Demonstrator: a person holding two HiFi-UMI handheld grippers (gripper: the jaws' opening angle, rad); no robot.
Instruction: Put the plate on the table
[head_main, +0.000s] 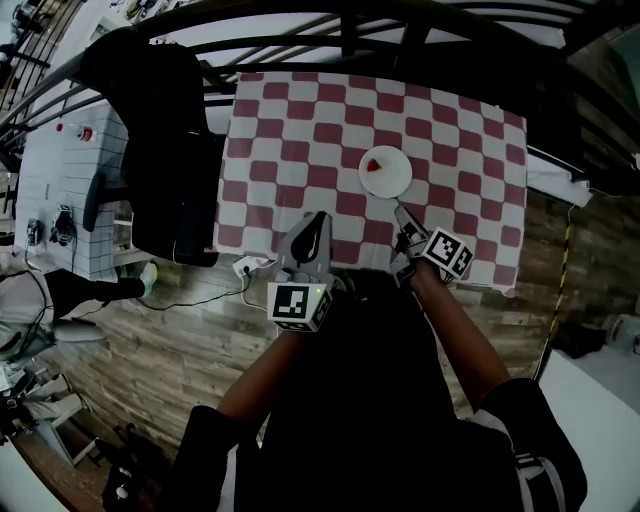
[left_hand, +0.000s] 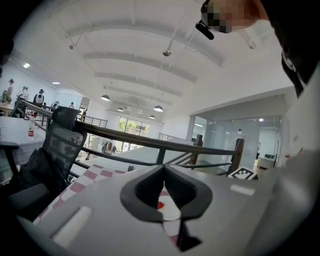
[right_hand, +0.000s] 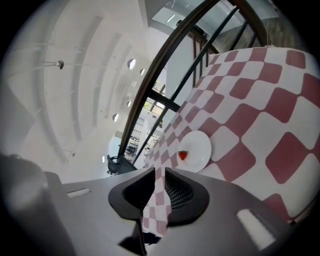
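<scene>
Plate (head_main: 385, 172) rests on tabletop (head_main: 300, 130). Own views settle it — right gripper (right_hand: 159, 172) narrowly parted, empty; left gripper (left_hand: 163, 170) tips touching.

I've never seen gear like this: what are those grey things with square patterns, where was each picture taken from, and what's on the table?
No robot here: a person holds a grey two-fingered claw in each hand, and the patterned cubes belong to them. The head view comes from a camera on the person's head, looking down. The other two come from cameras riding on the left claw and the right claw. On the red-and-white checked tablecloth sits a round white plate with a small red thing, perhaps a strawberry. Neither claw holds anything: the left is closed, the right slightly open.
</scene>
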